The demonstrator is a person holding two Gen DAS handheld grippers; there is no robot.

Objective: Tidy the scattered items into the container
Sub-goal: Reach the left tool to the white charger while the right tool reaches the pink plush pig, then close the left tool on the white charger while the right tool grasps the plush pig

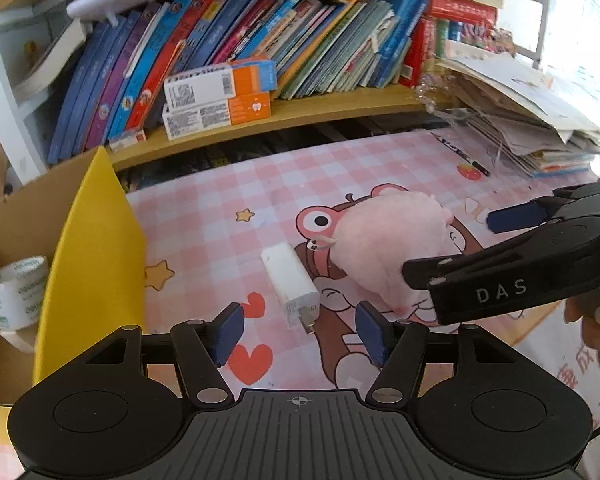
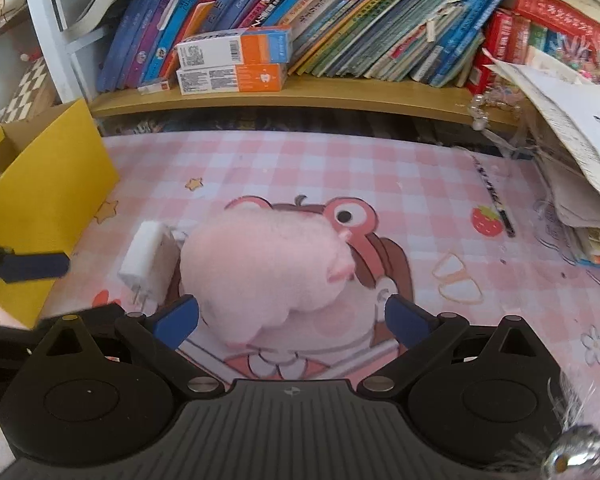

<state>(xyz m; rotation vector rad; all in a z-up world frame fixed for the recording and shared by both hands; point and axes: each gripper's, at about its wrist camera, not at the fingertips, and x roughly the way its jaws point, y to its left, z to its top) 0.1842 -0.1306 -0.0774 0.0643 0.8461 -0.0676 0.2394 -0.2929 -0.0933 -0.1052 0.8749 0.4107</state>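
Observation:
A pink plush toy (image 2: 264, 268) lies on the pink checked mat, and it shows in the left wrist view (image 1: 388, 240) too. A white charger plug (image 1: 294, 286) lies just left of it, prongs toward me, also seen in the right wrist view (image 2: 148, 258). My left gripper (image 1: 300, 334) is open and empty, just short of the charger. My right gripper (image 2: 292, 322) is open, its fingers on either side of the plush's near end; it enters the left wrist view from the right (image 1: 480, 280). The yellow cardboard box (image 1: 96, 264) stands at the left with a tape roll (image 1: 18, 292) inside.
A wooden shelf (image 1: 284, 116) with leaning books and orange-white cartons (image 1: 220, 98) runs along the back. A stack of papers and books (image 1: 532, 120) sits at the right. A dark pen (image 2: 494, 196) lies on the mat (image 2: 300, 168) near the stack.

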